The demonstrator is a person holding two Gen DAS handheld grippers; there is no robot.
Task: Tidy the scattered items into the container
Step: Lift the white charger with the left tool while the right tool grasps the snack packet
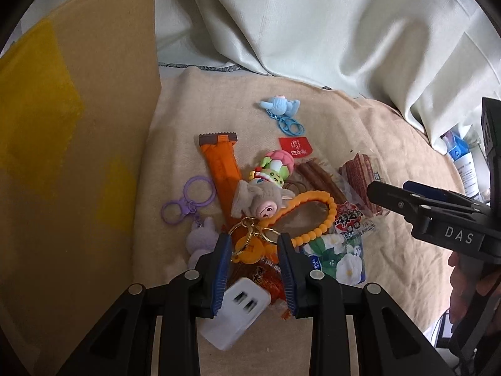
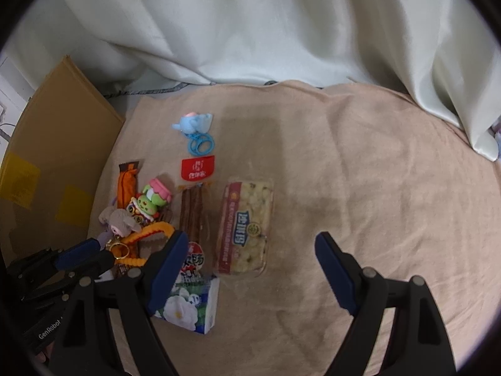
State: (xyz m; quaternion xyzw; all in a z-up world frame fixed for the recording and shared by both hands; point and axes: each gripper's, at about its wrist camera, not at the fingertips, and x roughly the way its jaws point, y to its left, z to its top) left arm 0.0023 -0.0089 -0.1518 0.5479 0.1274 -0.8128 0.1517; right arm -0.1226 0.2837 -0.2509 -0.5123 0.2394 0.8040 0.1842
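Left gripper (image 1: 254,244): jaws part-open, low over the pile, straddling the orange charm (image 1: 247,248) and its gold ring; nothing clamped.
Right gripper (image 2: 250,246): jaws spread wide above the beige cloth (image 2: 375,163), holding nothing.
Container: cardboard box (image 1: 94,125) stands at the cloth's left edge; its inside is not visible.
Pile: orange wrapper (image 1: 220,169), grey plush pig (image 1: 260,200), green-pink figure (image 1: 275,169), orange bead loop (image 1: 316,213), floral tissue pack (image 2: 191,307), all touching or overlapping.
Near left gripper: white USB charger (image 1: 238,313), under the left finger.
Apart: blue keychain (image 1: 280,108) farther back; purple keychain (image 1: 194,206) beside the box.
Snack tray (image 2: 245,228): between the right gripper's fingers.
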